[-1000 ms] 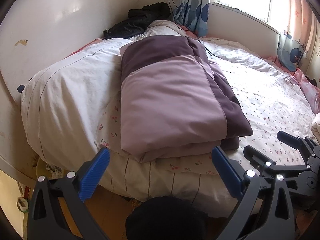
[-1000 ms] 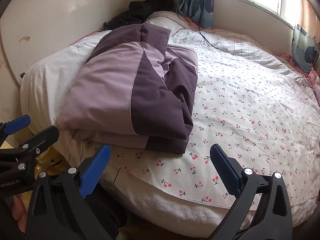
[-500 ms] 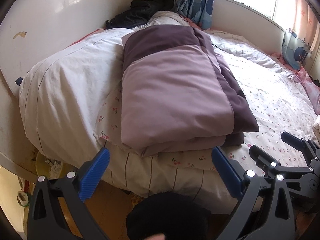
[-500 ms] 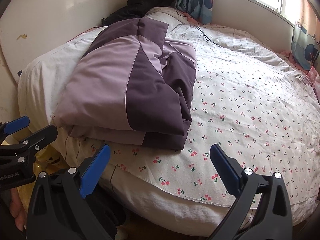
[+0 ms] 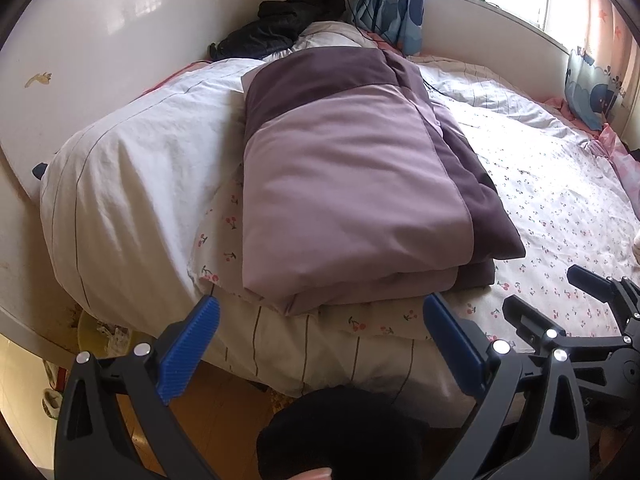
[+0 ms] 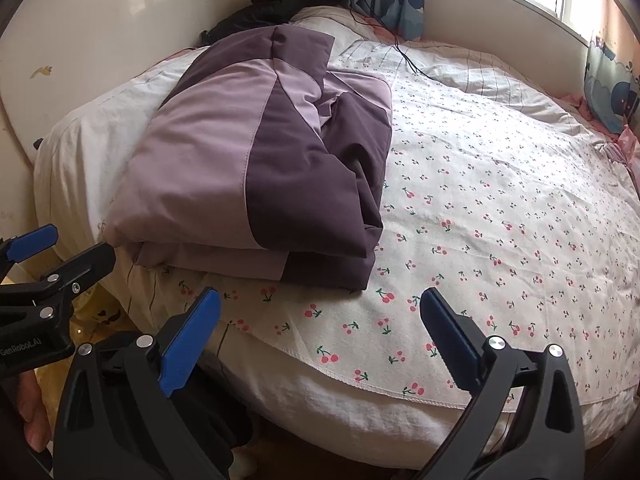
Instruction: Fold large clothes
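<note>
A large two-tone purple garment [image 5: 352, 184] lies folded into a thick rectangular stack near the foot edge of the bed; it also shows in the right wrist view [image 6: 256, 168]. My left gripper [image 5: 320, 320] is open and empty, just short of the stack's near edge. My right gripper [image 6: 320, 316] is open and empty over the cherry-print sheet [image 6: 500, 220], to the right of the stack. The right gripper also shows in the left wrist view [image 5: 560, 316], and the left gripper in the right wrist view [image 6: 60, 248].
A white duvet [image 5: 132, 176] bulges left of the stack. A black jacket [image 5: 280, 24] lies at the bed's far corner by the wall. A black cable [image 6: 404, 52] runs across the sheet. Curtain [image 5: 396, 4] and window stand behind. Wooden floor [image 5: 212, 408] lies below.
Both grippers have moved slightly closer and higher over the bed's edge, so the folded garment looks larger. Jaws stayed open; the garment has not moved.
</note>
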Demonstrator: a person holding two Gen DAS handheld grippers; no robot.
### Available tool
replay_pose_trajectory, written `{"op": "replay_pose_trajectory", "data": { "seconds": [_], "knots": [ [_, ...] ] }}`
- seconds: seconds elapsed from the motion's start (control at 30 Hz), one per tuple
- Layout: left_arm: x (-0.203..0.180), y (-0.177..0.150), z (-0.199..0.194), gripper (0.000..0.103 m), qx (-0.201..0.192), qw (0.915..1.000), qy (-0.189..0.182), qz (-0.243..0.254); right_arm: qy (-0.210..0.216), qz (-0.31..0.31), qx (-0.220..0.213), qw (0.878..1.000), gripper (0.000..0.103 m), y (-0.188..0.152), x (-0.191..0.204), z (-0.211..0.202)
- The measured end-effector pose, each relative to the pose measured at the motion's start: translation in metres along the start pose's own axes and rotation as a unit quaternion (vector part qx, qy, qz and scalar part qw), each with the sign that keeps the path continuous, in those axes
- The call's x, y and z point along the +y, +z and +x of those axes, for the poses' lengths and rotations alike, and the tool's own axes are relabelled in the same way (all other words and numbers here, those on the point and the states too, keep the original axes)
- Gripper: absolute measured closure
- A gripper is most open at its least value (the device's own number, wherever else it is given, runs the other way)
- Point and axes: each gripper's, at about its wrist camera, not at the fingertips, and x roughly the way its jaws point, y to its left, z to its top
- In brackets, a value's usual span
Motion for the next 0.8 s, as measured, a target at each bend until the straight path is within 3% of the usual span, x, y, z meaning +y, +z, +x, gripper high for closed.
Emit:
{"op": "replay_pose_trajectory", "data": {
  "seconds": [0.37,0.63,0.8],
  "knots": [
    [0.000,0.000,0.003,0.005,0.010,0.9999,-0.007,-0.007,0.005,0.009,0.007,1.000,0.007,-0.004,-0.005,0.003],
    [-0.002,-0.003,0.011,0.005,0.041,0.9990,-0.003,-0.015,0.010,0.018,0.015,1.000,0.007,-0.009,-0.013,0.007],
    [0.000,-0.003,0.014,0.005,0.047,0.9984,-0.021,-0.021,0.012,0.027,0.020,0.999,0.007,-0.013,-0.019,0.009]
  ]
}}
